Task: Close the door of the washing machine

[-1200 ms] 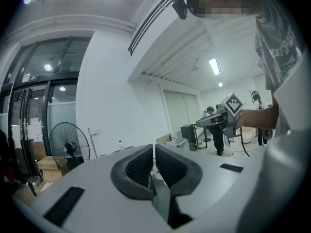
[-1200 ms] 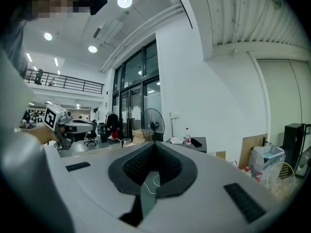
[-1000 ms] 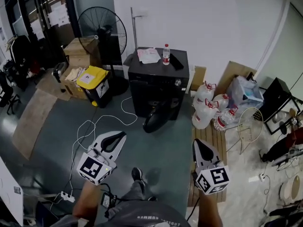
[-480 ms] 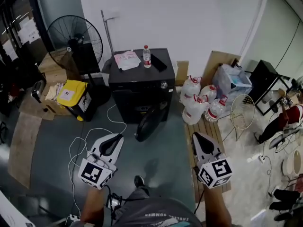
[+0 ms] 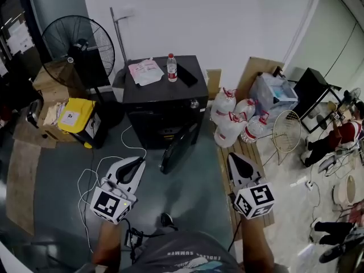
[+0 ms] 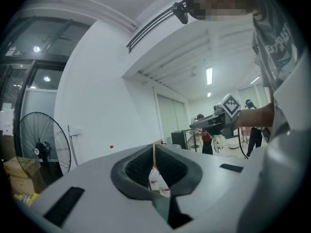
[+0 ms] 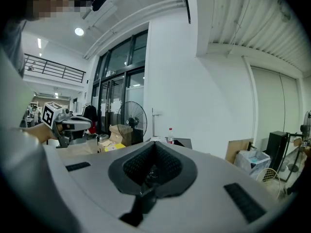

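Observation:
A black washing machine [image 5: 162, 104] stands against the white wall, straight ahead in the head view. Its round door [image 5: 177, 148] hangs open, swung out toward me over the floor. My left gripper [image 5: 137, 163] is held low at the left, shut and empty, well short of the door. My right gripper [image 5: 234, 159] is held at the right, also shut with nothing in it, beside the door's open side. In the left gripper view the jaws [image 6: 154, 155] meet; in the right gripper view the gripper [image 7: 154, 150] points at the machine [image 7: 181, 142].
On the machine's top lie a water bottle [image 5: 170, 67], papers [image 5: 145, 71] and a dark remote [image 5: 186, 77]. A standing fan [image 5: 78, 47] and a yellow-lidded bin [image 5: 77, 116] are at the left. Large water jugs [image 5: 233, 121] sit at the right. A white cable [image 5: 111, 164] loops over the floor.
The washing machine and its door have drawn nearer and moved toward the centre of the head view. Both grippers have travelled along with me, staying shut.

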